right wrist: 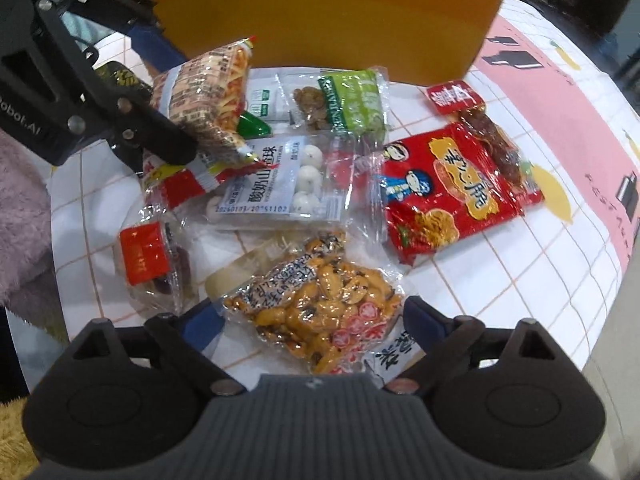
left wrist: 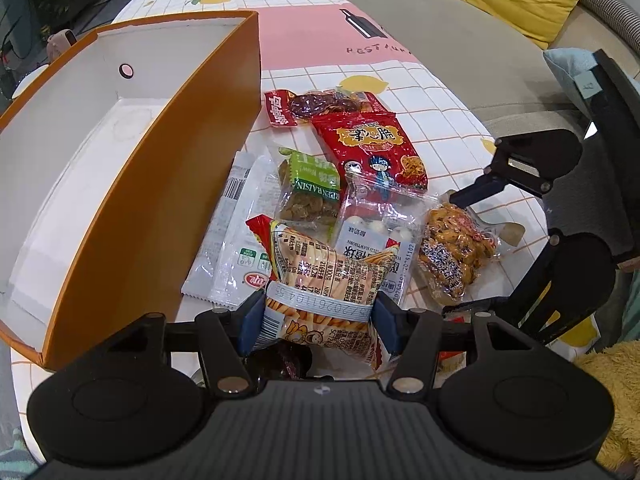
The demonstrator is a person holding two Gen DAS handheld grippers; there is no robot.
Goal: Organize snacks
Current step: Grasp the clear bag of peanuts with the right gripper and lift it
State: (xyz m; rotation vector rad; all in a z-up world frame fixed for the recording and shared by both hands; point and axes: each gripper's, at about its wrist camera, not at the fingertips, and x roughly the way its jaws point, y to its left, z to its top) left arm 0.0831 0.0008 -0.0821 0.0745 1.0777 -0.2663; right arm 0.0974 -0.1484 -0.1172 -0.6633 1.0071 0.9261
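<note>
The left gripper (left wrist: 318, 320) tilts steeply down, its blue pads clenched on both sides of a packet of snack sticks (left wrist: 320, 276), which stands lifted above the pile. From the right wrist view, that same gripper comes in at ten o'clock, with the packet pinched at its tip.

The right gripper (right wrist: 312, 320) also tilts steeply down over the table edge, jaws spread wide and released. A clear bag of orange beans (right wrist: 320, 304) lies flat on the tablecloth (right wrist: 500, 280) between its fingers; neither pad presses on it.

Beyond the bean bag, at twelve o'clock, lies a clear pack of white balls (right wrist: 280, 180). At two o'clock sits a red noodle-snack packet (right wrist: 452, 192), with a date packet (right wrist: 480, 128) just past it. A green raisin bag (right wrist: 344, 100) lies farther back, near the wall of the orange box (right wrist: 320, 12). In the left wrist view the box stands open at ten o'clock, its white inside bare.
</note>
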